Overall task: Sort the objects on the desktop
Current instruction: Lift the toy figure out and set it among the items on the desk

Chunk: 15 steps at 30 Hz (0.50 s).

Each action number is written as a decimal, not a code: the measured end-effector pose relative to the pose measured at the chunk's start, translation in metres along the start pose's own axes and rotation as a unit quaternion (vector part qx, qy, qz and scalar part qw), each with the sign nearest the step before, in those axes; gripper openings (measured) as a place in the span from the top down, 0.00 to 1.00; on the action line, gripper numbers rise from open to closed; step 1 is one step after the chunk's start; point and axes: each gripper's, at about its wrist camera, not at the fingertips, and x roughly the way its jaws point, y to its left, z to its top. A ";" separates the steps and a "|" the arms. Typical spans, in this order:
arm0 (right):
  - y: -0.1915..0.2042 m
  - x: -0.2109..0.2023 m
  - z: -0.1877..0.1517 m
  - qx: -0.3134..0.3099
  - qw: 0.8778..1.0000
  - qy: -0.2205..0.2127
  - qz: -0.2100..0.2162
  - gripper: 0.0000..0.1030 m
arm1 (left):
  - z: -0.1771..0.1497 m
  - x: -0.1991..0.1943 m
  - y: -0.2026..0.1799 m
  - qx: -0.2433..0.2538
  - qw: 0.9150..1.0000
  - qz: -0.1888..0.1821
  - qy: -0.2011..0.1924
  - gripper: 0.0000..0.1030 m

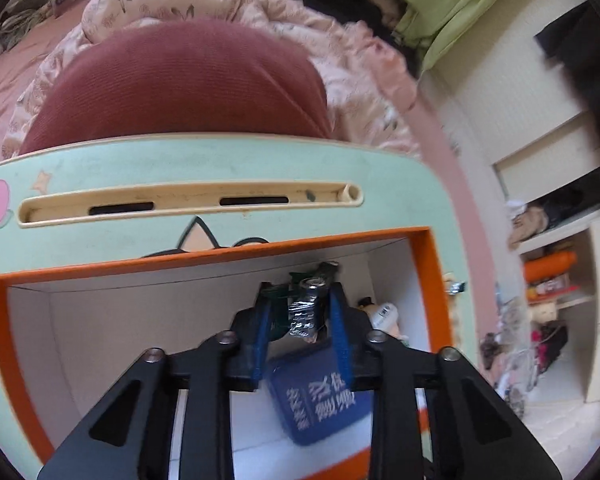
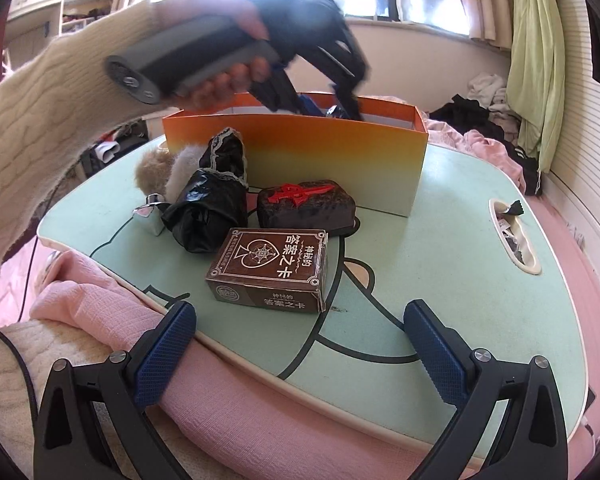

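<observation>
My left gripper (image 1: 302, 292) reaches down into the orange box (image 1: 428, 280), shut on a small foil-wrapped packet (image 1: 304, 312) that hangs over a blue box with white characters (image 1: 324, 396). A small toy figure (image 1: 382, 312) lies in the box's right corner. In the right wrist view a hand in a cream sleeve (image 2: 40, 128) holds the left gripper (image 2: 324, 100) over the orange box (image 2: 300, 160). My right gripper (image 2: 300, 316) stands open and empty at the near edge of the mint lap desk (image 2: 440, 260). Ahead of it lie a brown card box (image 2: 268, 268), a dark block with a red character (image 2: 306, 204) and a black bag bundle (image 2: 208, 208).
A fur pompom (image 2: 158, 168) and a small silver item (image 2: 150, 212) sit left of the black bundle. A recessed slot (image 2: 514, 240) at the desk's right holds small dark bits. The desk rests on pink bedding (image 2: 260, 408); a red cushion (image 1: 180, 88) lies beyond its far edge.
</observation>
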 end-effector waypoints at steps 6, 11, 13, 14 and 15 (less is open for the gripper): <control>0.001 -0.001 0.000 0.001 1.000 -0.001 0.000 0.00 | -0.009 -0.036 0.002 0.012 0.999 -0.029 -0.038 0.80; 0.002 0.000 0.001 0.001 1.000 -0.001 -0.002 0.00 | -0.031 -0.078 -0.004 0.027 0.992 -0.081 -0.092 0.80; 0.002 0.000 0.001 0.002 1.000 -0.001 -0.002 0.00 | -0.054 -0.104 -0.007 0.044 0.986 -0.111 -0.120 0.80; 0.002 -0.001 0.001 0.002 1.000 -0.001 -0.002 0.00 | -0.064 -0.112 -0.008 0.050 0.983 -0.124 -0.126 0.80; 0.003 0.000 0.002 0.002 1.000 -0.001 -0.002 0.00 | -0.078 -0.121 -0.008 0.055 0.980 -0.141 -0.131 0.80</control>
